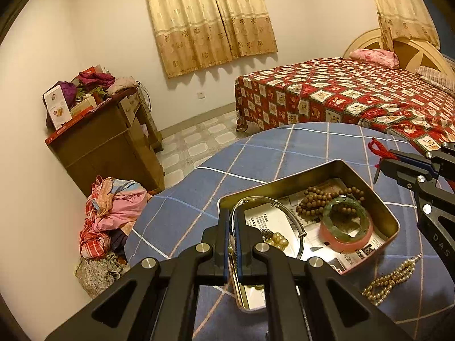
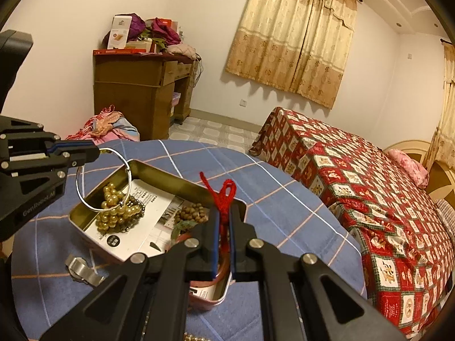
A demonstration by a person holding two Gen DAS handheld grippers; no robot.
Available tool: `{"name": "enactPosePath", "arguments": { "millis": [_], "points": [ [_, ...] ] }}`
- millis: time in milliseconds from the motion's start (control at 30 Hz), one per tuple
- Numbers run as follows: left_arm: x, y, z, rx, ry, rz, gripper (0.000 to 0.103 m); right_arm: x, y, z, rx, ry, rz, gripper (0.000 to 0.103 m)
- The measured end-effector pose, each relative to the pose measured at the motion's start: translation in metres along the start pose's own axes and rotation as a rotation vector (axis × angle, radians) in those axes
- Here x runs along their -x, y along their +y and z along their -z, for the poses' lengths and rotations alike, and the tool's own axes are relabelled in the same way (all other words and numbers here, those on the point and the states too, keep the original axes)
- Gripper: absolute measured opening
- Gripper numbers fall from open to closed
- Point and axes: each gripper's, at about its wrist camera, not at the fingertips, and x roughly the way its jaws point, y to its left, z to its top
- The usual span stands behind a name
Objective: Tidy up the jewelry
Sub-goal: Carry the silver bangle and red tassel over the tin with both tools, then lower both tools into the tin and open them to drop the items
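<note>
A metal tin (image 1: pixel 394 221) (image 2: pixel 159 174) lined with newspaper sits on the blue checked tablecloth. It holds brown wooden beads (image 1: pixel 315 199) (image 2: pixel 192 211), a green bangle (image 1: pixel 345 218) on a pink ring, and golden beads (image 2: pixel 113 207) (image 1: pixel 277 238). My left gripper (image 1: pixel 233 213) (image 2: pixel 95 152) is shut on a thin silver bangle (image 1: pixel 284 209) (image 2: pixel 103 179), held over the tin's near end. My right gripper (image 2: pixel 224 213) (image 1: pixel 379 167) is shut on a red cord bracelet (image 2: pixel 223 193) (image 1: pixel 376 146), held above the tin's right side.
A pearl bead strand (image 1: pixel 391 281) lies on the cloth right of the tin. A metal watch (image 2: pixel 82 270) lies on the cloth beside the tin. A bed with a red quilt (image 1: pixel 341 96) stands behind the table. A wooden cabinet (image 1: pixel 108 142) and a clothes pile (image 1: pixel 111 210) stand to the left.
</note>
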Motion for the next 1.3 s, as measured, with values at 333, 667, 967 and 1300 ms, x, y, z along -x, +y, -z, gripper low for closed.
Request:
{"name": "enactPosePath", "arguments": {
  "millis": [333,667,967,1300],
  "points": [
    [-0.011,-0.003,0.0,-0.003,0.015,-0.005,0.002,-0.008,0.001,-0.004,-0.002,0.01,-0.001,0.007],
    [-0.018,-0.005,-0.001,-0.009,0.023,-0.005,0.002,-0.021,0.0,-0.006,-0.007,0.029,-0.002,0.007],
    [-0.028,-0.01,0.002,-0.022,0.043,-0.002,0.002,-0.032,0.003,-0.002,-0.014,0.057,-0.009,0.007],
    [-0.044,-0.013,0.008,-0.023,0.075,-0.003,0.003,-0.043,0.005,0.001,-0.019,0.095,-0.011,0.007]
  ]
}}
